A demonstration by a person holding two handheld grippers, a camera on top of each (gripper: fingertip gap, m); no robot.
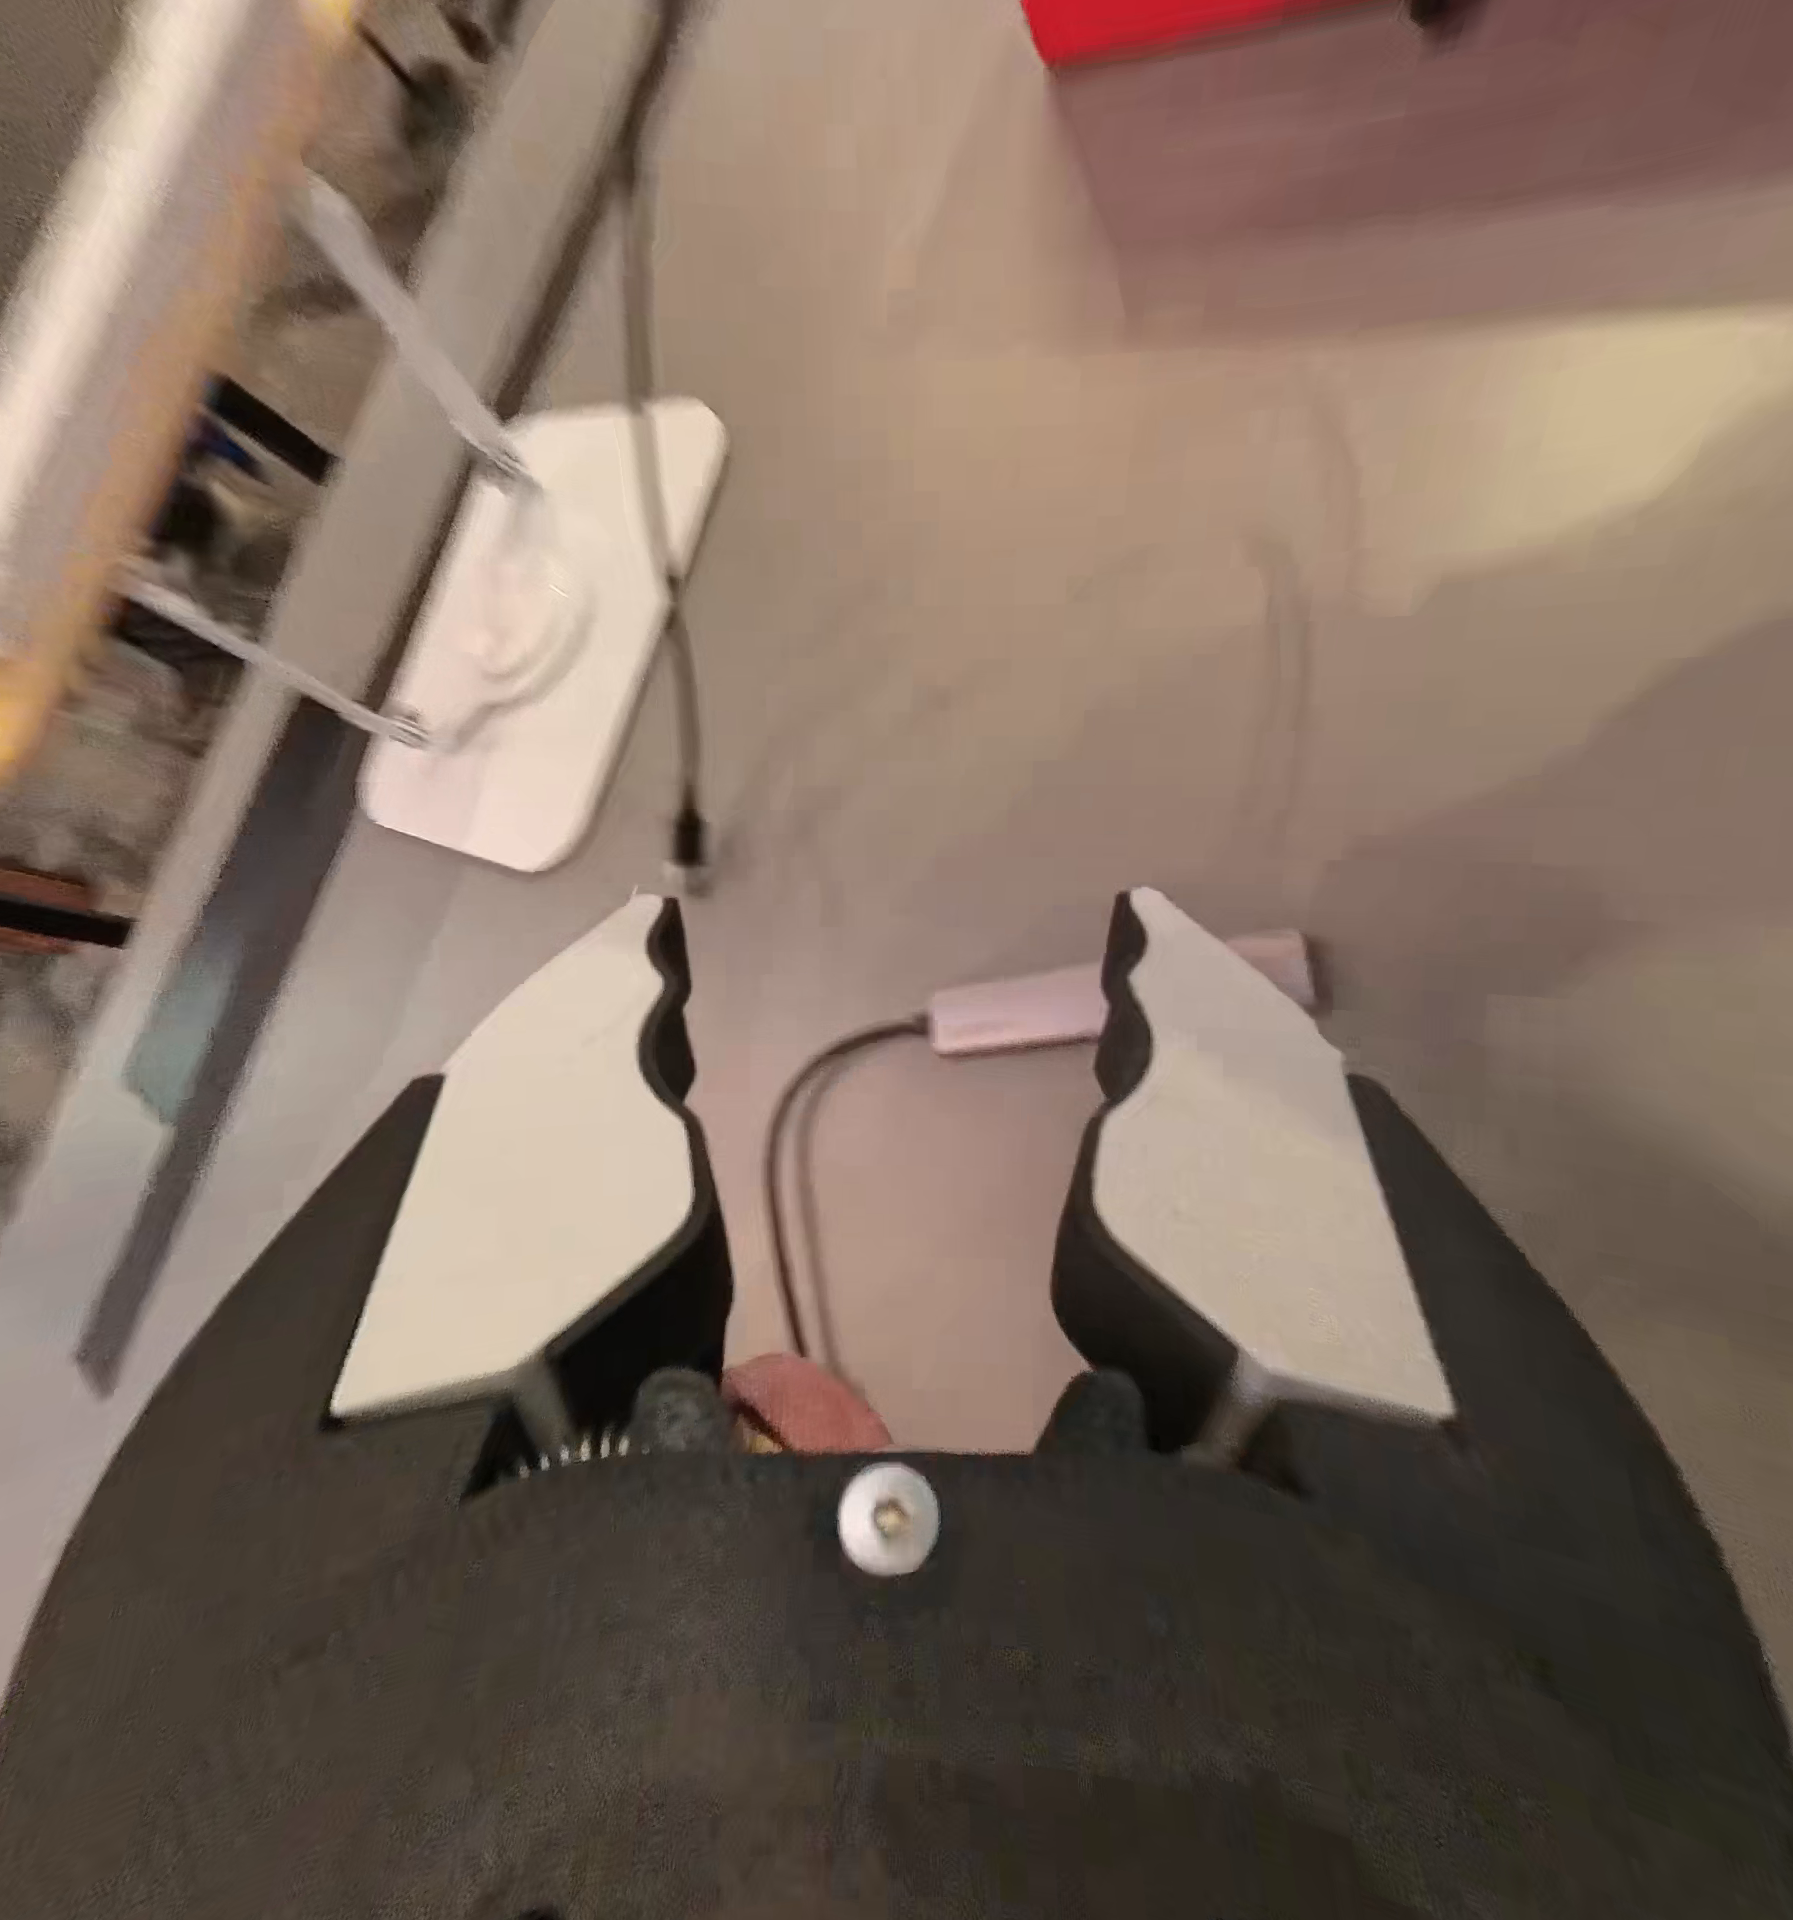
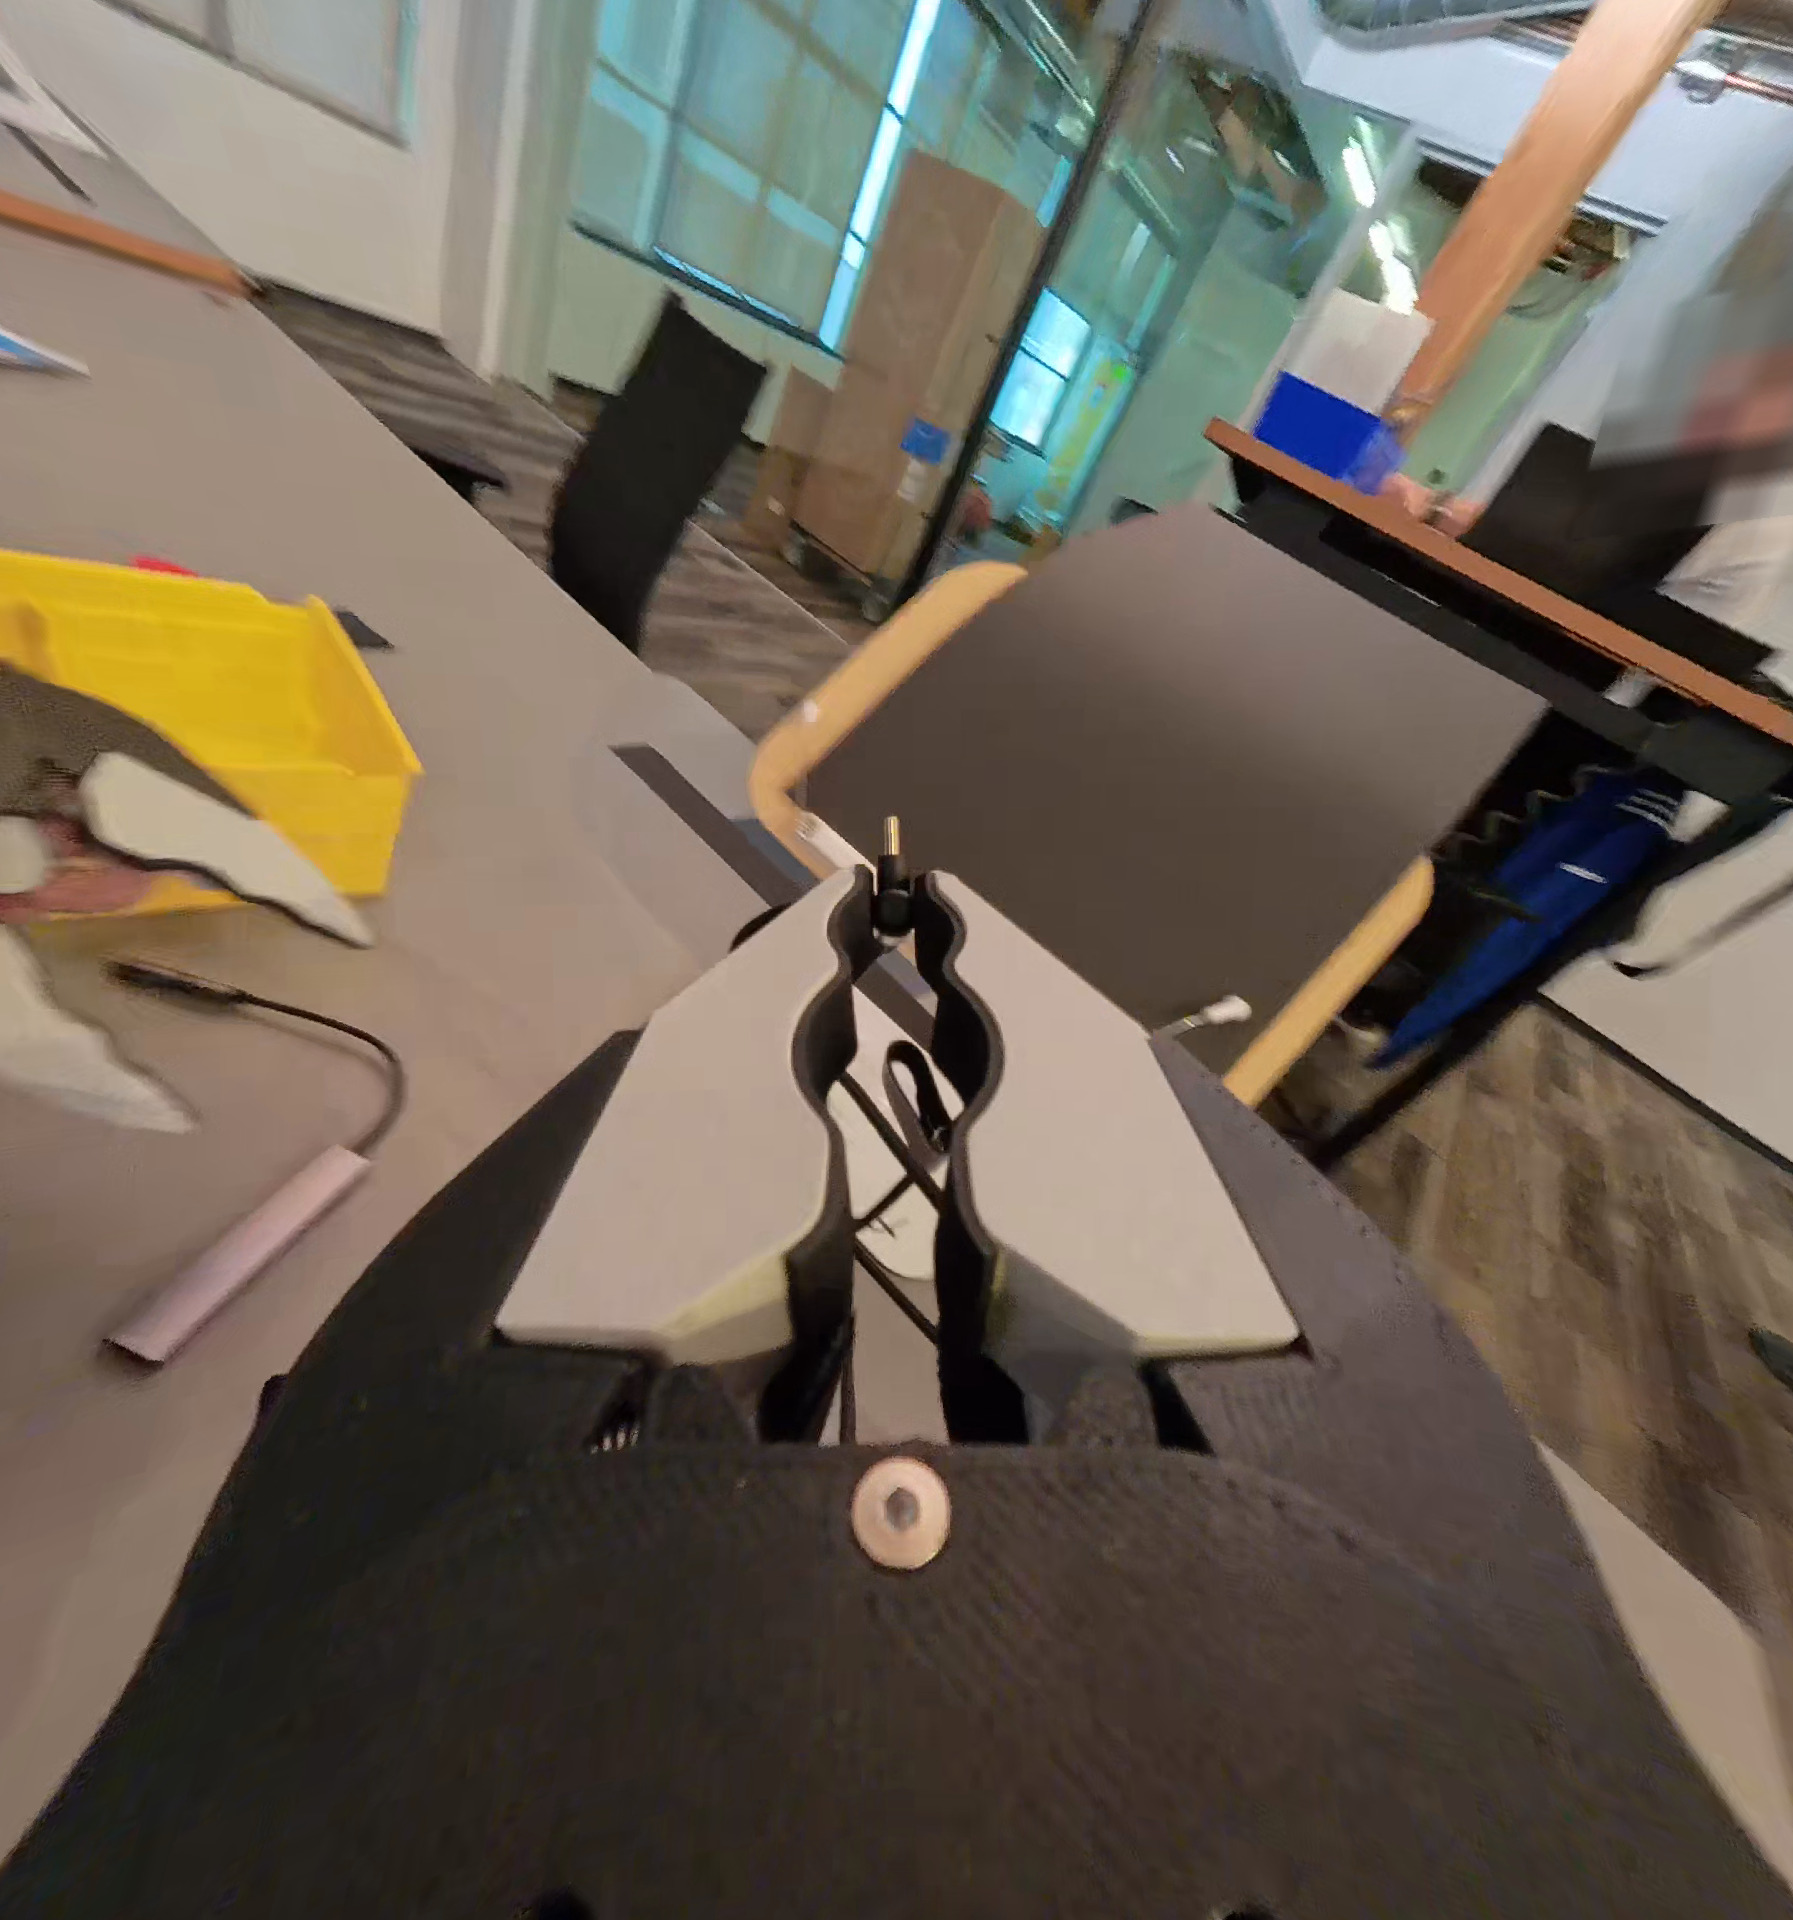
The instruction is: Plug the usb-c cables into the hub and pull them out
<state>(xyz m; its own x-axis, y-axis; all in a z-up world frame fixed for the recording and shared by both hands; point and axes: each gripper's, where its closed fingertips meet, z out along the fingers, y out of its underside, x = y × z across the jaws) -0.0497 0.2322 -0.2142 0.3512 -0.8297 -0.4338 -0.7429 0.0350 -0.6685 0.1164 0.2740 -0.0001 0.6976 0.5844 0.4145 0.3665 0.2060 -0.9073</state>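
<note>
Fingers of the right gripper [image 2: 890,883] are clenched on a black usb-c cable [image 2: 890,868] — its metal plug pokes up past the tips. Off to the left, the left gripper [image 1: 892,914] hangs released, jaws wide, above the grey counter [image 1: 1079,623] — the silver hub [image 1: 1017,1013] lies just beyond, partly behind one finger.
</note>
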